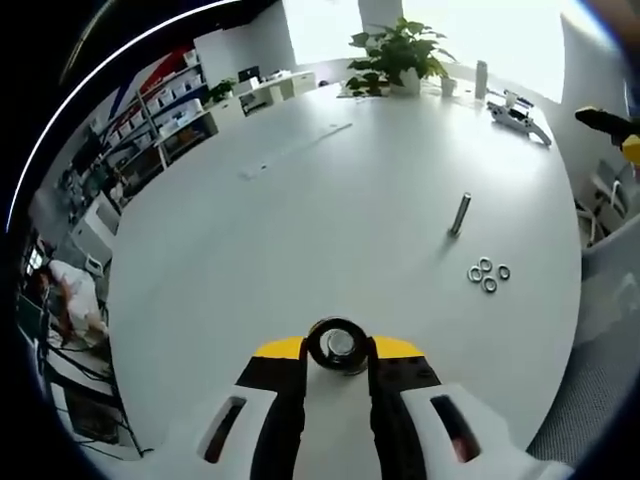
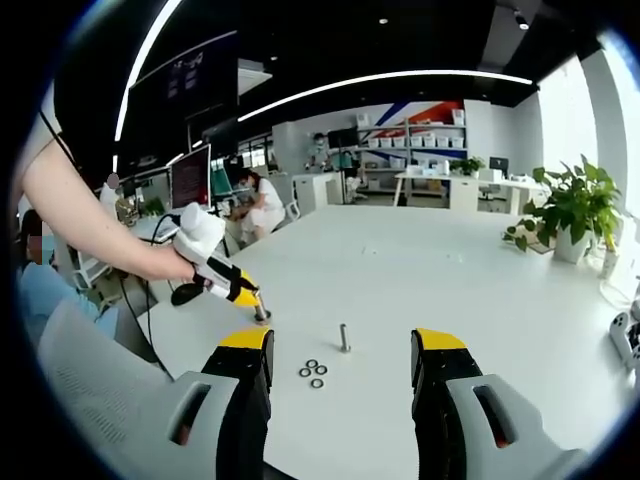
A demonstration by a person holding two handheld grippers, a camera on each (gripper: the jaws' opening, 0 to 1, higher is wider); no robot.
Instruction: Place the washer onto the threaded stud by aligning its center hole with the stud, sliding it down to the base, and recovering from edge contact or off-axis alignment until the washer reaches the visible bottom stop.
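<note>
My left gripper (image 1: pixel 338 352) is clamped on a dark round metal piece (image 1: pixel 337 345) at lower centre of the left gripper view; my right gripper (image 2: pixel 342 362) hangs wide open, holding nothing; the upright grey threaded stud (image 2: pixel 344 338) stands on the white table (image 2: pixel 480 290) just beside four small silver washers (image 2: pixel 314 373); no washer is picked up yet, I judge; next, close on one

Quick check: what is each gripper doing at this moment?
Left gripper: shut on a round metal piece; what it is cannot be told.
Right gripper: open, holding nothing.
</note>
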